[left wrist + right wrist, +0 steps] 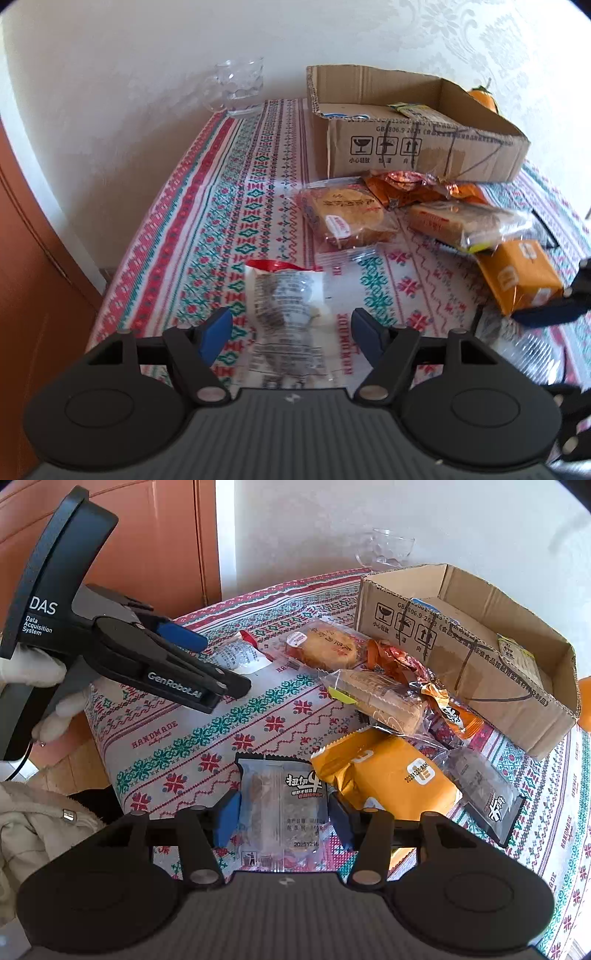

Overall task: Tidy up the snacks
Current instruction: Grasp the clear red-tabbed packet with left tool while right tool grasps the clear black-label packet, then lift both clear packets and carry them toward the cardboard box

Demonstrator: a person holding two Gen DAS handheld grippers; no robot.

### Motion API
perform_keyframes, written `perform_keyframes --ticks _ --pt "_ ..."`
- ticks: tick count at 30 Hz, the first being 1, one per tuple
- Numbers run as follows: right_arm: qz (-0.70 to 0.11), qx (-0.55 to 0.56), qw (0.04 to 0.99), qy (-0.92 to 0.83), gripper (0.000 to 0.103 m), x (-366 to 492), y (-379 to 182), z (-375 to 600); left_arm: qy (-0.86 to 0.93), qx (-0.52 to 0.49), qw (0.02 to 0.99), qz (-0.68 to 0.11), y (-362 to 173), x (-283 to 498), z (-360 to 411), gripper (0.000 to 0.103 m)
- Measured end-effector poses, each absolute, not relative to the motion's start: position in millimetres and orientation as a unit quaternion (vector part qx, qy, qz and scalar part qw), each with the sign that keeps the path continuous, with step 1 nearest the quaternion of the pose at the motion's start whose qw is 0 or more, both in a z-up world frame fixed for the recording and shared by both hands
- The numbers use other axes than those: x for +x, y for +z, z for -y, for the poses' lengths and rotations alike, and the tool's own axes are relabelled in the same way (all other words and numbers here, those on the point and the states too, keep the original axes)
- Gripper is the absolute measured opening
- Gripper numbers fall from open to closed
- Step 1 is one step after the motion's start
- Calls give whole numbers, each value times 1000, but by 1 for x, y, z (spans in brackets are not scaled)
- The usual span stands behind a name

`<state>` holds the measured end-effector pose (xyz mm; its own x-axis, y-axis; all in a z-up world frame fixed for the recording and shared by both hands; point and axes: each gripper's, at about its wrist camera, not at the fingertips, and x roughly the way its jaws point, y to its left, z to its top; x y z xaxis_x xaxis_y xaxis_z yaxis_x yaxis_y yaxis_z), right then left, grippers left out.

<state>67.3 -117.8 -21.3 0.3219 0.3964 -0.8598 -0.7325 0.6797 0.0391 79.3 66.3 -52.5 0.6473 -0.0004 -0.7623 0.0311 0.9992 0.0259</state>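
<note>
**Both tools spread over snack packets**

I am holding my left tool (291,328) wide apart, gripping nothing; a white packet with a red end (286,295) is lying between its blue pads on the table (221,206). I am keeping my right tool (283,818) spread around a clear-and-black packet (284,805), its pads just beside the packet's edges. Beyond are lying an orange packet (388,771), wrapped cakes (327,648) and the cardboard box (480,657).

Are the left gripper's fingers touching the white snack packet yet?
Apart. The left wrist view shows patterned tablecloth between each blue finger and the white snack packet; left gripper is open.
</note>
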Motion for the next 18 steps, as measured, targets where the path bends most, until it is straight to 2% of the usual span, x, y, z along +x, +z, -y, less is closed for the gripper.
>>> perform_keyframes --ticks 3,5,7,11,16,18 --pt "-460 -182 794 354 57 67 -21 117 -13 10 907 -421 -54 80 -63 69" --pt "-461 -181 794 353 56 66 -21 117 -19 10 909 -417 -54 79 -62 62" --pt "-461 -181 795 351 51 66 -20 118 -25 9 910 -415 -53 78 -62 48" --pt "-463 -184 793 351 51 64 -19 118 -35 15 909 -414 -51 76 -63 47" --pt "-468 -179 788 357 51 63 -14 120 -56 21 911 -408 -43 72 -66 37" --pt "-467 -179 789 358 51 62 -12 121 -63 26 910 -408 -40 71 -67 36"
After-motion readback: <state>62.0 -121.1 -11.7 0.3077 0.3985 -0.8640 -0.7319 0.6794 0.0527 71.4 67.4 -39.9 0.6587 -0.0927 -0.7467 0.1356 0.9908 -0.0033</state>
